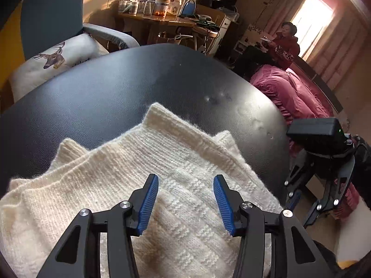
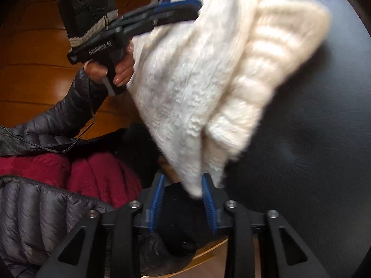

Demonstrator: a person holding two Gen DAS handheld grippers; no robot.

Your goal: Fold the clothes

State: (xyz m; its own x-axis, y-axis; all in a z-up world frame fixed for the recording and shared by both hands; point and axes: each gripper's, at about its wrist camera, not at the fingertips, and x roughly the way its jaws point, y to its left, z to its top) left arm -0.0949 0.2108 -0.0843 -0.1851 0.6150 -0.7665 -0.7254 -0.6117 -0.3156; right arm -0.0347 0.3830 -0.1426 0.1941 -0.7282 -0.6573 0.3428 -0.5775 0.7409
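Observation:
A cream knit sweater (image 1: 162, 162) lies folded on the black round table (image 1: 116, 88). My left gripper (image 1: 185, 183) hovers just above it, open, with its blue pads apart and nothing between them. In the right wrist view the sweater (image 2: 208, 69) is blurred, and one corner hangs down between the blue pads of my right gripper (image 2: 183, 199). That corner touches the right pad (image 2: 208, 201) but does not fill the gap, so this gripper is open. A hand holds my left gripper (image 2: 185, 8) against the sweater's far side. My right gripper (image 1: 308, 199) sits just off the table's right edge.
A blue armchair with a deer cushion (image 1: 55, 55) stands behind the table on the left. A cluttered wooden table (image 1: 162, 18) stands at the back. A seated person (image 1: 285, 44) and a pink duvet (image 1: 289, 90) are on the right. A dark puffer sleeve (image 2: 58, 120) and wooden floor (image 2: 34, 46) lie near the table edge.

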